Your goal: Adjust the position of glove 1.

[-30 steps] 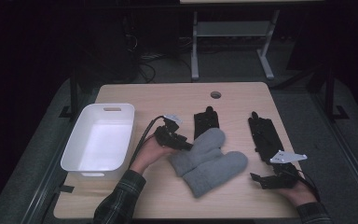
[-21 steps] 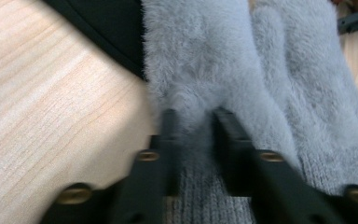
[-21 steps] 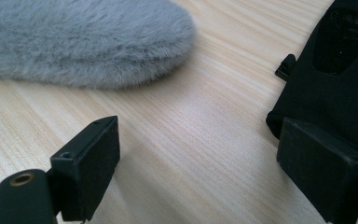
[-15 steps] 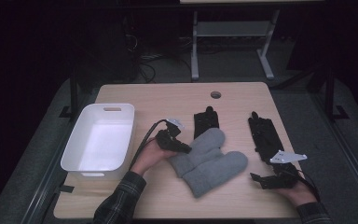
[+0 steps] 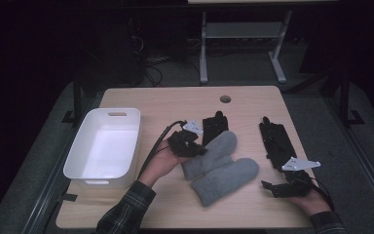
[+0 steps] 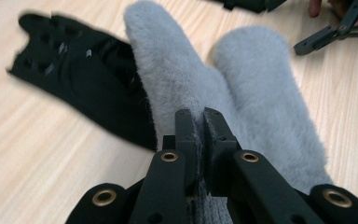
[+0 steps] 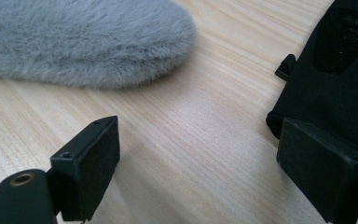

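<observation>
Jaws of the left gripper (image 6: 196, 122) pinch the cuff edge of one grey mitten (image 5: 209, 154) mid-table beside a black glove (image 5: 215, 127); the shallow bite may slip. Right gripper (image 5: 277, 188) rests open.

Table (image 5: 141, 97): bin (image 5: 103, 146), mittens (image 5: 221, 168), gloves (image 5: 275, 141)

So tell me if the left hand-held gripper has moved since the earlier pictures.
Yes. The left hand-held gripper, shut on the grey mitten, has shifted slightly up the high view, toward the table's cable hole.
</observation>
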`<state>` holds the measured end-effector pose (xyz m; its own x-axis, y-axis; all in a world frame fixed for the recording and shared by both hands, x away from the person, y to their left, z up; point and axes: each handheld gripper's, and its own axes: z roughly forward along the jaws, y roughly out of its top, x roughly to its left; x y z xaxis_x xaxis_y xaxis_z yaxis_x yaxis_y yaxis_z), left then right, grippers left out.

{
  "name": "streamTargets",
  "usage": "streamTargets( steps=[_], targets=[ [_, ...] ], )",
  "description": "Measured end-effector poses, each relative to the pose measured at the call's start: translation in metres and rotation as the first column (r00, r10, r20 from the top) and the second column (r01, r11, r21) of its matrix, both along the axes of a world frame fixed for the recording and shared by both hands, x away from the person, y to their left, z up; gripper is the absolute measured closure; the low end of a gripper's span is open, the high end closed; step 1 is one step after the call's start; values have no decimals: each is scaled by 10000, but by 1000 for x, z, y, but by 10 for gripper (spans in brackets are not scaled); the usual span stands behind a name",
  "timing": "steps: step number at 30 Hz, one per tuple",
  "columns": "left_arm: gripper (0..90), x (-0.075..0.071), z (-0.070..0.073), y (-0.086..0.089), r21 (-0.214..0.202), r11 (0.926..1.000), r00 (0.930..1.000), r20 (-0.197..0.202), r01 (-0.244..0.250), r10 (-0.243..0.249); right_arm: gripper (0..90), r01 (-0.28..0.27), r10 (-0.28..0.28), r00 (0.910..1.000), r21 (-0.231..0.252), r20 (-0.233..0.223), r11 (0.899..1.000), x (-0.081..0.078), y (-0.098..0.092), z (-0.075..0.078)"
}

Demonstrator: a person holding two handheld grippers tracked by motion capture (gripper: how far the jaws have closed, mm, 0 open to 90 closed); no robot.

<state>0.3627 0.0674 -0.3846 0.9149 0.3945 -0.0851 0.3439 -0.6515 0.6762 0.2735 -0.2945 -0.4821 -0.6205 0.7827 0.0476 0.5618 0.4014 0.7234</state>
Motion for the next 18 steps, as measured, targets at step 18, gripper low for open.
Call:
streamTargets(
  steps=[18],
  targets=[
    [821,-32,2,-32,-403,9855,9862,-36,1649,-1652,131,4,-4,10000,-1,5,10000,0,0,0]
  ],
)
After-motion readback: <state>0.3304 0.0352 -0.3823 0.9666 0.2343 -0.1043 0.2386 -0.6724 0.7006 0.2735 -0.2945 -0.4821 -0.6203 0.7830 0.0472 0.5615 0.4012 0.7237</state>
